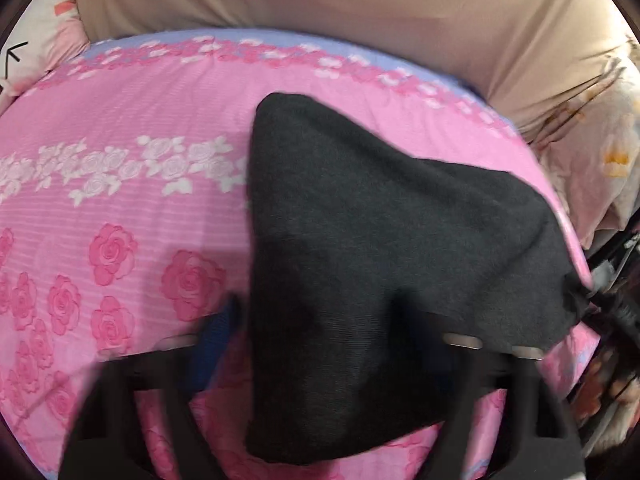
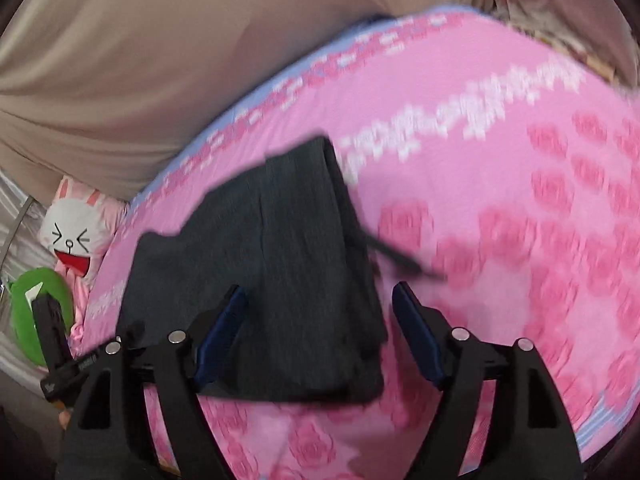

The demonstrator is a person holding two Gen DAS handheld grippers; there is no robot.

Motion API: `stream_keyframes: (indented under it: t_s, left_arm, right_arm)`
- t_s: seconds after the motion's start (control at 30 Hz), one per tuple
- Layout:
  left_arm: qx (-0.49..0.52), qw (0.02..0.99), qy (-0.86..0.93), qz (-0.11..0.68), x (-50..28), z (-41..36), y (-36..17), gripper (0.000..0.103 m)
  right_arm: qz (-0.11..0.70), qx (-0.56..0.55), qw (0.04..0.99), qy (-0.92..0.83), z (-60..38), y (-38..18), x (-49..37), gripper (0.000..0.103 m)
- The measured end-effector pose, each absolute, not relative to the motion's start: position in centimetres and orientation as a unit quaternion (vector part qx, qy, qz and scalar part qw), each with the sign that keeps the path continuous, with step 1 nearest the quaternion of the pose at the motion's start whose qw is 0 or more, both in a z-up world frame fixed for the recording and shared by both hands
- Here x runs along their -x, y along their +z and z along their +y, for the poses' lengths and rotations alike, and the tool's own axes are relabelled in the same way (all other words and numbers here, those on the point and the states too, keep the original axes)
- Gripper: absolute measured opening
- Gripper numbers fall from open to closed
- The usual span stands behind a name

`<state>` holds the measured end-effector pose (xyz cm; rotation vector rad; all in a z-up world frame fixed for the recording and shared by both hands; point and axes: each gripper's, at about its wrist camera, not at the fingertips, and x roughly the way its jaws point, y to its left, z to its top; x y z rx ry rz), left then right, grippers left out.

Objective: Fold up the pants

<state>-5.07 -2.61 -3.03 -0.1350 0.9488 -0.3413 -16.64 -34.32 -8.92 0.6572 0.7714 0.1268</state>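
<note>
Left wrist view: pants (image 1: 360, 264) lifted over pink bed (image 1: 120, 208), cloth draped across left gripper (image 1: 320, 344), grip state cannot tell. Right gripper (image 2: 320, 332) fingers (image 2: 224, 336) spread, straddling folded pants edge, not pinching. Mid-fold; next likely laying cloth down flat.

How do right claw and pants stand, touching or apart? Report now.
Cannot tell. Right wrist view: right claw straddles the pants, jaws open; one pad overlaps cloth, depth is unclear.
</note>
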Motion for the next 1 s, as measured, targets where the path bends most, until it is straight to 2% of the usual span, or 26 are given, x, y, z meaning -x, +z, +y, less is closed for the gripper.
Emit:
stream_keyframes:
  t_s: [0.03, 0.1, 0.17, 0.27, 0.37, 0.4, 0.43, 0.53, 0.57, 0.6, 0.73, 0.8, 0.83, 0.87, 0.93, 1.0]
  left_arm:
    - [0.068, 0.875, -0.165, 0.450, 5.1, -2.6, -2.8, 0.010]
    - [0.108, 0.866, -0.188, 0.451, 4.7, -1.5, -2.1, 0.008]
    - [0.144, 0.862, -0.207, 0.439, 4.9, 0.4, -0.6, 0.006]
    - [0.174, 0.854, -0.215, 0.440, 5.9, 3.1, 1.2, 0.006]
    - [0.149, 0.846, -0.188, 0.476, 6.5, 3.8, -0.4, 0.008]
    - [0.132, 0.842, -0.177, 0.492, 6.6, 3.4, -1.7, 0.010]
    - [0.125, 0.840, -0.173, 0.498, 6.8, 3.3, -2.5, 0.012]
    - [0.088, 0.870, -0.134, 0.467, 8.1, 2.7, -1.9, 0.019]
    - [0.079, 0.875, -0.126, 0.461, 8.2, 2.6, -1.6, 0.019]
    - [0.069, 0.877, -0.120, 0.459, 8.2, 2.3, -1.6, 0.019]
    - [0.065, 0.872, -0.105, 0.474, 7.4, 2.3, -2.8, 0.023]
    - [0.062, 0.877, -0.096, 0.467, 7.6, 2.6, -3.1, 0.030]
    - [0.058, 0.880, -0.087, 0.464, 7.6, 2.8, -3.1, 0.038]
    - [0.050, 0.884, -0.077, 0.458, 7.6, 2.8, -2.9, 0.044]
    - [0.057, 0.891, -0.081, 0.443, 8.4, 3.2, -1.6, 0.043]
    - [0.084, 0.908, -0.103, 0.397, 9.1, 3.9, 1.3, 0.050]
  right_arm:
    - [0.364, -0.302, 0.879, 0.066, -33.7, -8.8, 16.8, 0.054]
    - [0.364, -0.301, 0.878, 0.077, -32.7, -7.9, 16.7, 0.030]
    - [0.341, -0.305, 0.884, 0.093, -32.5, -5.9, 17.1, 0.024]
    - [0.327, -0.310, 0.884, 0.125, -31.7, -4.4, 18.6, 0.024]
    - [0.371, -0.276, 0.883, 0.085, -30.9, -7.3, 18.7, 0.040]
    - [0.378, -0.267, 0.885, 0.051, -31.2, -8.1, 18.8, 0.050]
    - [0.359, -0.288, 0.887, 0.048, -31.6, -8.0, 19.6, 0.050]
    - [0.298, -0.254, 0.920, 0.034, -31.1, -3.4, 21.1, 0.033]
    - [0.288, -0.233, 0.927, 0.050, -30.3, -2.0, 21.0, 0.020]
    - [0.284, -0.215, 0.932, 0.072, -29.2, -0.8, 20.5, 0.014]
    - [0.308, -0.127, 0.930, 0.153, -22.6, -0.1, 15.3, 0.010]
    - [0.348, -0.086, 0.927, 0.108, -21.3, -2.7, 10.7, 0.009]
    - [0.365, -0.076, 0.925, 0.075, -21.6, -3.9, 9.1, 0.006]
    - [0.376, -0.089, 0.920, 0.062, -22.5, -4.8, 8.1, 0.000]
    - [0.356, -0.149, 0.918, 0.084, -24.0, -3.8, 9.4, 0.000]
    - [0.331, -0.148, 0.926, 0.101, -23.4, -2.5, 12.2, 0.005]
